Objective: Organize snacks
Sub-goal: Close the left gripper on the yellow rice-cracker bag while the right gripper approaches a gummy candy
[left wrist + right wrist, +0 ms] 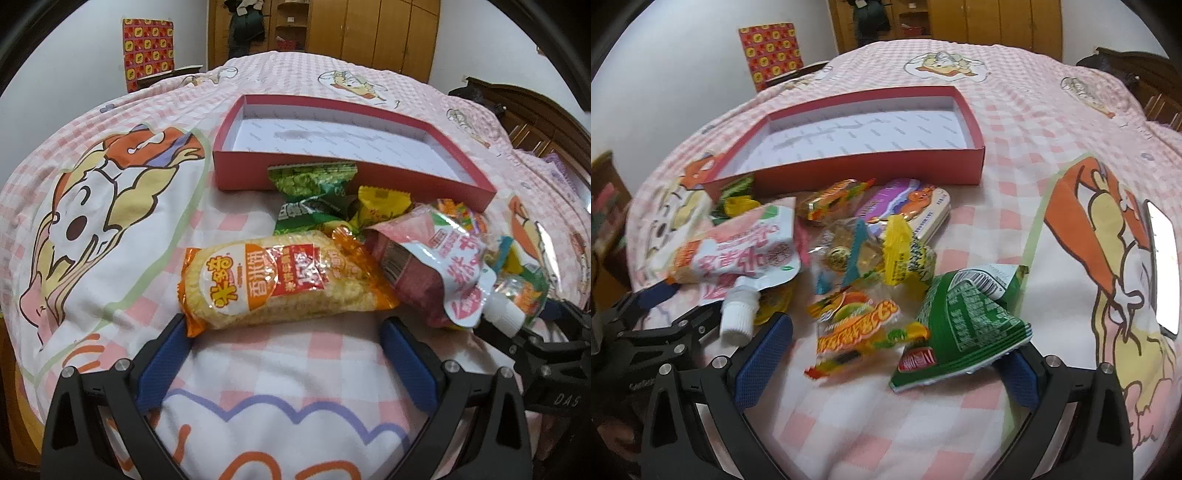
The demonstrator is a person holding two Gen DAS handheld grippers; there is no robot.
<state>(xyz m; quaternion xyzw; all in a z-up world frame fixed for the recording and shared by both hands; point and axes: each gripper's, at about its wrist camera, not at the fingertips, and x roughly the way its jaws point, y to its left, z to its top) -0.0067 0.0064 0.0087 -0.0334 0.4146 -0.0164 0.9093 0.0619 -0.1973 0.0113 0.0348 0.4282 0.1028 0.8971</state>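
The left gripper (284, 332) hangs wide open just short of the rice cracker pack (273, 280); beyond it, more snacks (424, 251) lie against the red box (280, 173).

The orange rice-cracker pack (273, 280) carries large yellow characters "米老头" in a white oval and "香米饼" on an orange band beside it; the smaller print on its red panel is too fine to read. The black gripper body (561, 391) at the right edge of the left wrist view bears the letters "DAS". The pink spouted pouch (738, 254) shows large pink lettering, seen upside down and not legible. The green triangular pack (964, 332) has a barcode, dense unreadable print and a red label.
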